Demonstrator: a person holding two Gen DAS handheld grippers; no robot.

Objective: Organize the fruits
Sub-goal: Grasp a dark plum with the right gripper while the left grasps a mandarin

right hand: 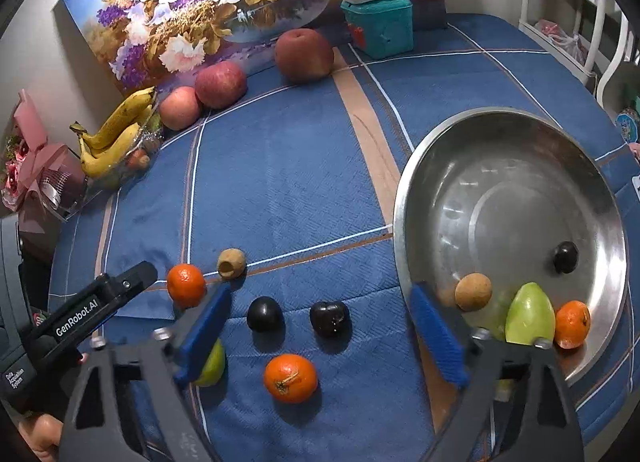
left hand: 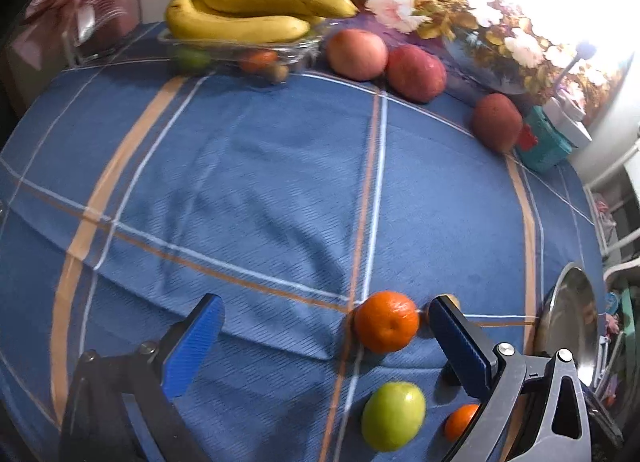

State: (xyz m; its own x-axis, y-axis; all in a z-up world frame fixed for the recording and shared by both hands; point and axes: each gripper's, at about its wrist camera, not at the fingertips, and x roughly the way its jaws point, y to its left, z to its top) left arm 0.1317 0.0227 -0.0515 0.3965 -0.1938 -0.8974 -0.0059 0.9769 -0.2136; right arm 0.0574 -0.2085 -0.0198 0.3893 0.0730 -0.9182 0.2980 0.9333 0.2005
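Left tongs (left hand: pixel 326 316) gaping, empty — orange (left hand: pixel 386 327) lying between their tips. Right tongs (right hand: pixel 320 312) spreading wide, empty — two dark plums (right hand: pixel 265 313) sitting between them, steel bowl (right hand: pixel 520 130) lying right.

"GenRobot.AI" on left tool (right hand: pixel 132 282), "Data Acquisition System" on its handle

on the cloth: two oranges (right hand: pixel 290 378) (right hand: pixel 186 285), two dark plums (right hand: pixel 265 313) (right hand: pixel 329 319), three red apples (right hand: pixel 304 55) (right hand: pixel 220 84) (right hand: pixel 179 107), and maybe three bananas (left hand: pixel 256 10).
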